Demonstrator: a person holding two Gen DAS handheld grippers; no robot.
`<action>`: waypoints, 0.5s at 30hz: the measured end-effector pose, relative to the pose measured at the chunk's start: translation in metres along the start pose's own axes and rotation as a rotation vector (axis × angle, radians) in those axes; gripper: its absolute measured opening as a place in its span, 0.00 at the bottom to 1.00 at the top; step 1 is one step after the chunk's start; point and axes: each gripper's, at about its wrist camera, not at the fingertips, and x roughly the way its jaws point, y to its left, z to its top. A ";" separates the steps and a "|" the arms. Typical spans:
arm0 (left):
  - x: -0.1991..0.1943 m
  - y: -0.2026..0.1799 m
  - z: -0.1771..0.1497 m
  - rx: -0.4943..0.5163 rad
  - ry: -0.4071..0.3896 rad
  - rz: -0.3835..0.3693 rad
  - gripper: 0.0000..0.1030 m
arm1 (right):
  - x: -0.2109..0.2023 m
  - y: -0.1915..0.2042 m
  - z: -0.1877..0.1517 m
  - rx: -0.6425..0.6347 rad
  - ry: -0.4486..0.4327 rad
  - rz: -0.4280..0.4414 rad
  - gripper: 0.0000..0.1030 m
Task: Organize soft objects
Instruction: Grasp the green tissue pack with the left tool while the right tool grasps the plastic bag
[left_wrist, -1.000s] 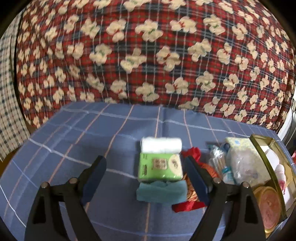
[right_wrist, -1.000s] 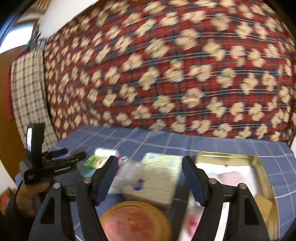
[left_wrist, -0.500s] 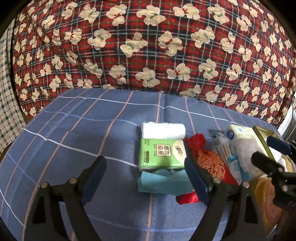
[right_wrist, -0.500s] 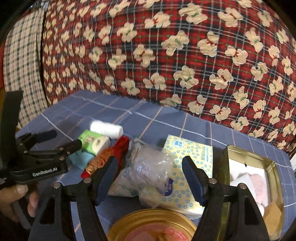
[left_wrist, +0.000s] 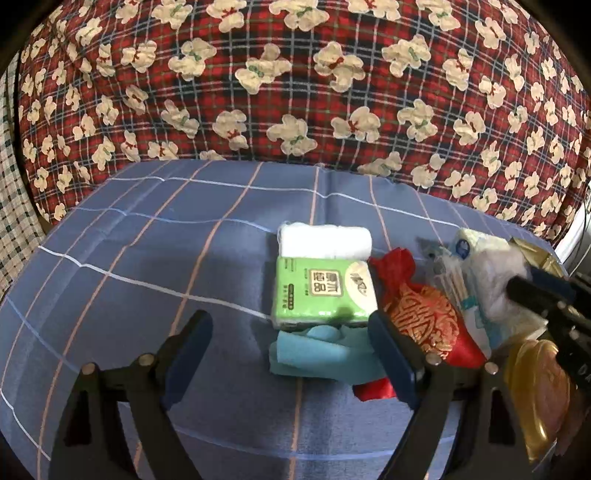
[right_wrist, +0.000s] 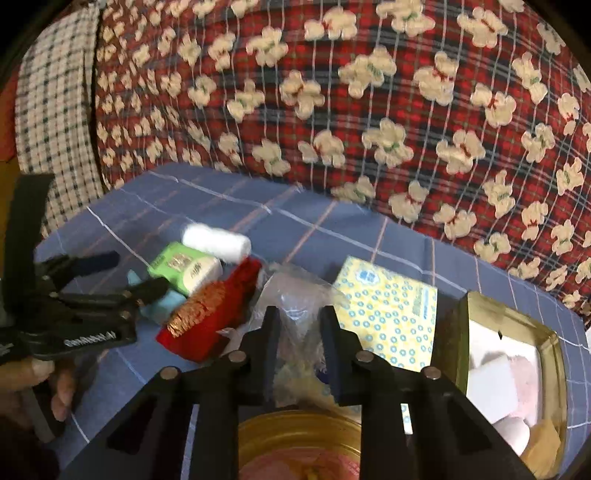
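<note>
Right wrist view: right gripper (right_wrist: 298, 325) jaws pinch the clear plastic bag (right_wrist: 295, 295) between them (contents unclear). Left gripper (left_wrist: 288, 343) jaws spread, green tissue pack (left_wrist: 322, 291) ahead.

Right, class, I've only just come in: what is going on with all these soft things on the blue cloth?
A person is sorting soft items with tongs in each hand. The right tongs have closed around a clear plastic bag lying between a red and gold pouch and a yellow tissue pack. The left tongs hover open over a folded blue cloth, in front of a green tissue pack and a white roll. A gold tin already holds a few pieces.
</note>
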 end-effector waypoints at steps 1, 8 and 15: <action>0.001 0.001 0.000 -0.004 0.005 -0.004 0.85 | -0.003 0.000 0.001 -0.001 -0.028 0.011 0.24; 0.005 0.005 -0.001 -0.037 0.021 -0.010 0.85 | -0.008 -0.007 0.001 0.044 -0.122 0.032 0.23; 0.010 0.006 -0.001 -0.049 0.043 -0.007 0.85 | -0.033 -0.005 0.004 0.066 -0.238 0.076 0.23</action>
